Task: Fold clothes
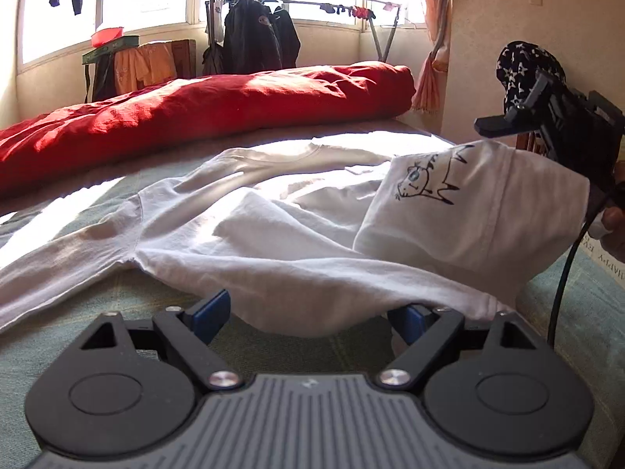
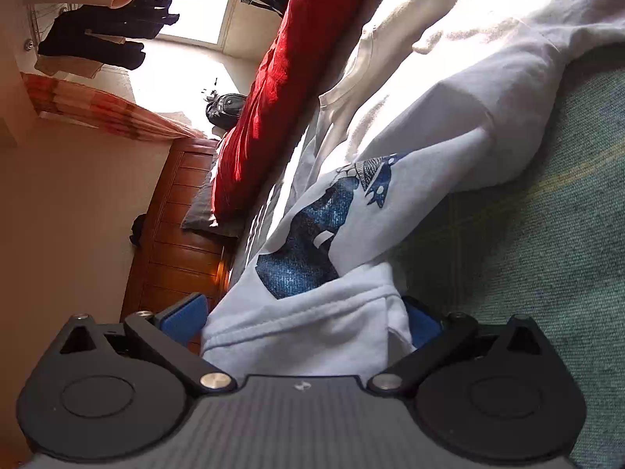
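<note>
A white long-sleeved shirt lies spread across the bed, which is covered in a green-grey woven sheet. Sunlight from the windows falls over its neckline and upper body. One sleeve trails off towards the left in the left wrist view, lying flat on the sheet.

The left gripper sits low at the near edge of the shirt. Its blue-padded fingers stand apart, with a fold of the white hem sagging between them and draped over the right one; I cannot tell whether they grip it at all.

The right gripper has a bunched hem of the shirt between its blue pads, and the cloth fills the gap between them, so it looks clamped on the fabric. That part of the shirt is lifted off the bed, showing a blue printed picture from one side and a line-drawn cat from the other. A hand holds this gripper by its handle.

Behind the shirt a rolled red quilt runs along the far side of the bed. Dark clothes hang on a drying rack by the windows.
</note>
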The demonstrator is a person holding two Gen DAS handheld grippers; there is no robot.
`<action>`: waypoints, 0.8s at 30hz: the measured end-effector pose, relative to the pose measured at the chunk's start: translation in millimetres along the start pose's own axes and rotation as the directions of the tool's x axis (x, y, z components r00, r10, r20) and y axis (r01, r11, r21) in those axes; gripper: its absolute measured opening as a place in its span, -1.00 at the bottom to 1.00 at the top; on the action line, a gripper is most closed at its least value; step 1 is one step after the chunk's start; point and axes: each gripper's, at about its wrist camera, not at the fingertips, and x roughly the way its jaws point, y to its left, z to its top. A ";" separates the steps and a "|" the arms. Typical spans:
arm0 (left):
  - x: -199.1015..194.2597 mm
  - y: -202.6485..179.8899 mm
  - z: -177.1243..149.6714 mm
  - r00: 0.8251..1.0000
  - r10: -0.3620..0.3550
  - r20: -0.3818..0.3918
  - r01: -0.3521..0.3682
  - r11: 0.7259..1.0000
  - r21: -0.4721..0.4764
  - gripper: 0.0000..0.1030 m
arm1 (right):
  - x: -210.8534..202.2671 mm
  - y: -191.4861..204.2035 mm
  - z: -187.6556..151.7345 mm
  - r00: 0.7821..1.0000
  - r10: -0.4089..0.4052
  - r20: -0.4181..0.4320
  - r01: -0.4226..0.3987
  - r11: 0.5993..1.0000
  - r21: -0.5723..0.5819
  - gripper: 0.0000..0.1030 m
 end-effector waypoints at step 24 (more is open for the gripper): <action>-89.1 -16.2 -16.1 0.999 0.038 0.025 -0.041 0.992 0.119 0.71 | -105.6 110.5 -129.3 0.815 -0.486 0.314 0.579 0.670 -0.464 1.00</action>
